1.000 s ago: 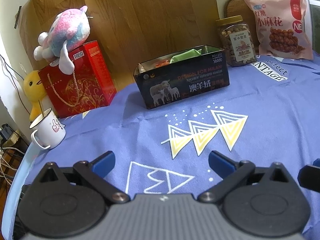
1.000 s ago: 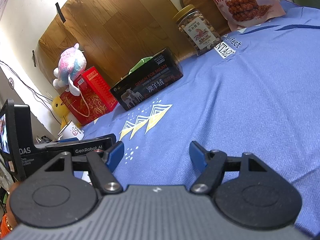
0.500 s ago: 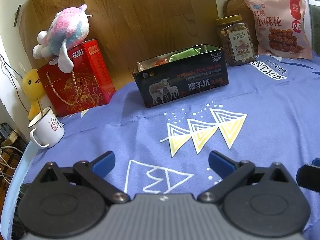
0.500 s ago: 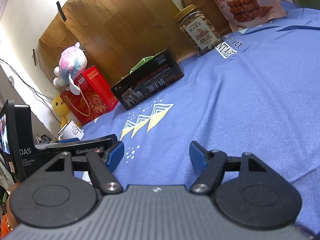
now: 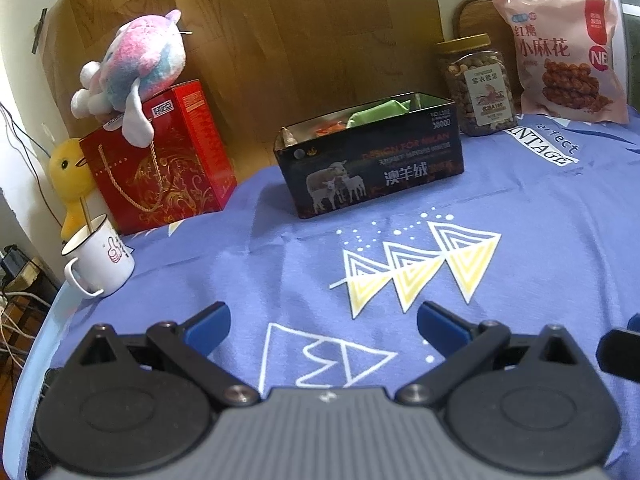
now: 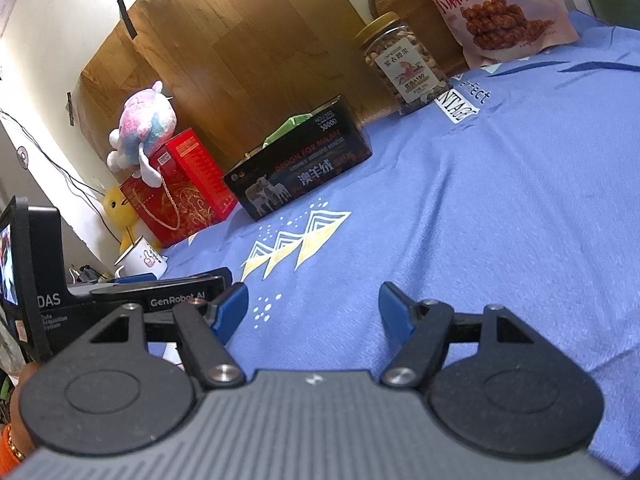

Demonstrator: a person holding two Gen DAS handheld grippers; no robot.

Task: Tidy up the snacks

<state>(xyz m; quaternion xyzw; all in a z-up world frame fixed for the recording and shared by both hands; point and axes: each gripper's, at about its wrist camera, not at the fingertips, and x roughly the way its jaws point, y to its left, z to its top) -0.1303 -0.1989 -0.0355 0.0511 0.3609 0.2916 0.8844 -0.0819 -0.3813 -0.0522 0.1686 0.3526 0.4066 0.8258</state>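
A black open box (image 5: 372,164) printed with sheep stands on the blue cloth and holds a green packet (image 5: 378,111) and orange snacks. It also shows in the right wrist view (image 6: 304,168). A nut jar with a gold lid (image 5: 476,86) (image 6: 404,64) and a pink snack bag (image 5: 564,56) (image 6: 492,4) stand behind it at the right. My left gripper (image 5: 322,326) is open and empty, low over the cloth. My right gripper (image 6: 314,312) is open and empty, to the right of the left one.
A red gift box (image 5: 160,160) with a plush toy (image 5: 132,76) on top stands at the left. A yellow duck (image 5: 70,172) and a white mug (image 5: 100,260) sit by the table's left edge. A wooden board (image 5: 300,32) lines the back wall.
Both grippers have drifted slightly; the left view has shifted a little so the box and mug sit marginally lower. Both stay open and empty.
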